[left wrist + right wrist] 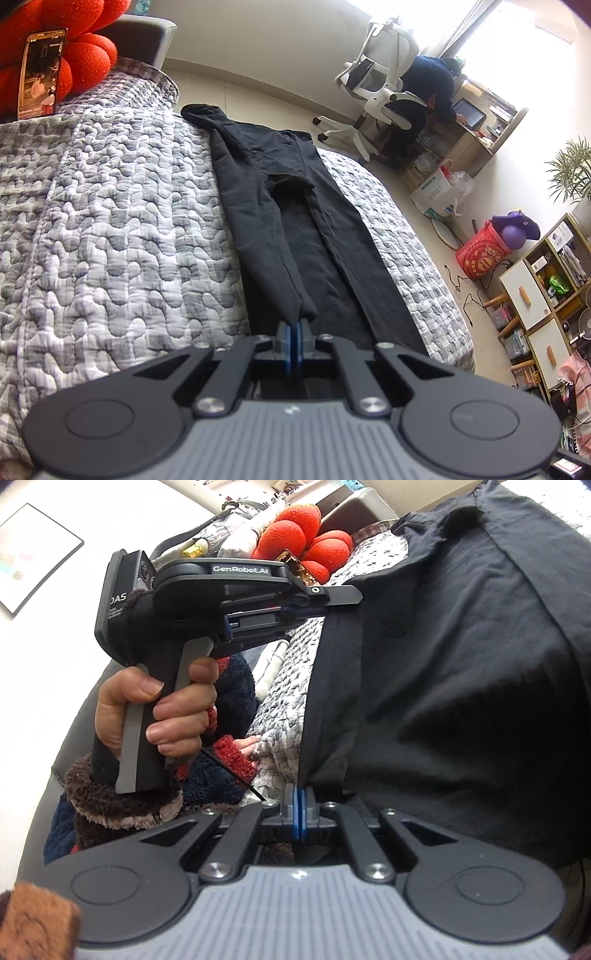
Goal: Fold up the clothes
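A pair of black trousers (295, 206) lies lengthwise on the grey quilted bed (110, 221), waist at the far end. My left gripper (296, 325) is shut on the hem of the left leg, lifted slightly off the bed. In the right wrist view my right gripper (300, 794) is shut on an edge of the black trousers (461, 664), which fill the right of that view. The left gripper (332, 602) shows there too, held in a hand and pinching the same cloth higher up.
A red plush cushion (74, 48) and a phone (42, 74) sit at the bed's far left. A person sits at a desk on a white office chair (376, 81) across the room. Bags, a cabinet (535, 291) and cables lie on the floor to the right.
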### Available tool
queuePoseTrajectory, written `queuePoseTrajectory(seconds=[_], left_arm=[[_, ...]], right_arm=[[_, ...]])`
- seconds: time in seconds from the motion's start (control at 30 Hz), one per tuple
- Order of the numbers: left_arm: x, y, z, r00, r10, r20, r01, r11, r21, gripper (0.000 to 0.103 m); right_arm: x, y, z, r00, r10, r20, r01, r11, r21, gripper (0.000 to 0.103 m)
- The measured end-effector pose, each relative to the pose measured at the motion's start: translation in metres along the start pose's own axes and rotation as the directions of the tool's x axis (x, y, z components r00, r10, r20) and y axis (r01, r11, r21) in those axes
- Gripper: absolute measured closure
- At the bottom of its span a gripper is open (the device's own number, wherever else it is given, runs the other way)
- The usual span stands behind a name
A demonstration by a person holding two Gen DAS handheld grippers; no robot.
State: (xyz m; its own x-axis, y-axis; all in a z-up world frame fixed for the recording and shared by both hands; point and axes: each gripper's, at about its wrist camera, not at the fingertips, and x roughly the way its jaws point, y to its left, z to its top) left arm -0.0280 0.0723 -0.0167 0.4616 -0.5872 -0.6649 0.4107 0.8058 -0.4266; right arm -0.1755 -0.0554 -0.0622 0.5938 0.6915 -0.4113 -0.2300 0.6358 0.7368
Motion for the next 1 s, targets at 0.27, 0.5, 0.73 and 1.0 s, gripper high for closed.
queuePoseTrajectory(seconds=[0.27,0.5,0.73,1.0], left_arm=[[-0.001,0.001,-0.001,1.000,-0.013,0.005,0.013,1.000,0.004,0.100],[-0.003,0.003,-0.002,1.000,0.006,0.014,-0.005,1.000,-0.004,0.100],[-0.005,0.009,-0.001,1.000,0.011,0.016,-0.010,1.000,-0.021,0.100],[-0.006,0.012,0.001,1.000,0.004,0.021,-0.004,0.999,-0.033,0.100]], right_arm=[[0.005,0.000,0.001,1.000,0.007,-0.007,-0.007,1.000,0.000,0.099],[0.003,-0.001,0.000,1.000,0.021,-0.002,-0.021,1.000,0.000,0.099],[0.008,-0.004,0.001,0.999,0.033,-0.015,-0.033,0.999,0.012,0.099],[0.013,-0.006,0.004,0.998,0.064,-0.027,-0.063,0.998,0.030,0.099]])
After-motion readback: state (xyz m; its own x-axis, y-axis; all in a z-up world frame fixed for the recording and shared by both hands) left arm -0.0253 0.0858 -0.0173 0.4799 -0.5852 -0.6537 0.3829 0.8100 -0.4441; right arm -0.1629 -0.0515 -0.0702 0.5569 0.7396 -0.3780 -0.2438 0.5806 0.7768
